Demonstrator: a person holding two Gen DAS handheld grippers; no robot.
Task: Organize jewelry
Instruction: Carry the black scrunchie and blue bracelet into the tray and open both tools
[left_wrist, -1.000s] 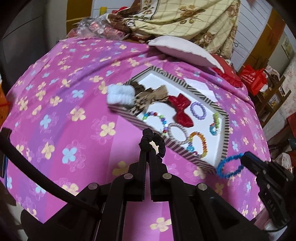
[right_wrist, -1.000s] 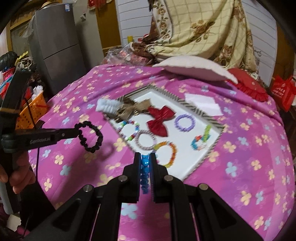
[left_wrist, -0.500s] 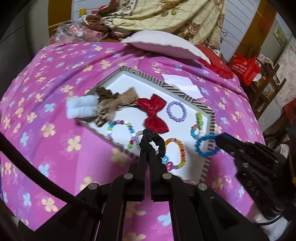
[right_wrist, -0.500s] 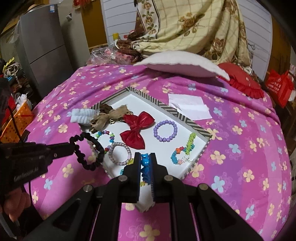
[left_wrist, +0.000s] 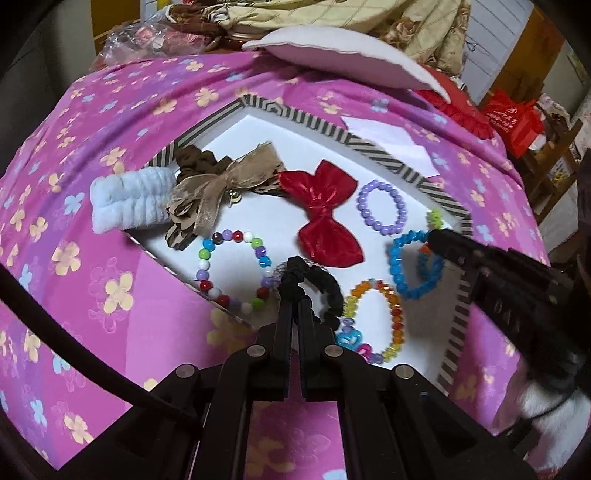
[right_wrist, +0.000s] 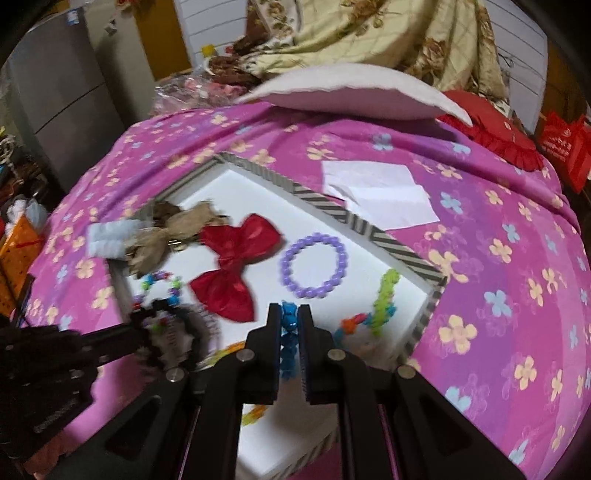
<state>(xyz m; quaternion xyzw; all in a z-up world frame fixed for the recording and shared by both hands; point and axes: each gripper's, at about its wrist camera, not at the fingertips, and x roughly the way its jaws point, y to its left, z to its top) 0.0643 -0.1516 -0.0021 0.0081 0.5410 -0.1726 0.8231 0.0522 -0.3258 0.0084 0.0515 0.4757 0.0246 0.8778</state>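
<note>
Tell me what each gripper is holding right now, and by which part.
Left gripper pinches the black scrunchie at one spot on its loop. Right gripper pinches the blue bead bracelet at one stretch of its ring.

Dim warm light, fisheye bending, motion blur

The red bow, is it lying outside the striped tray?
No, the red bow lies inside the tray, on its white floor next to the purple bracelet.
</note>
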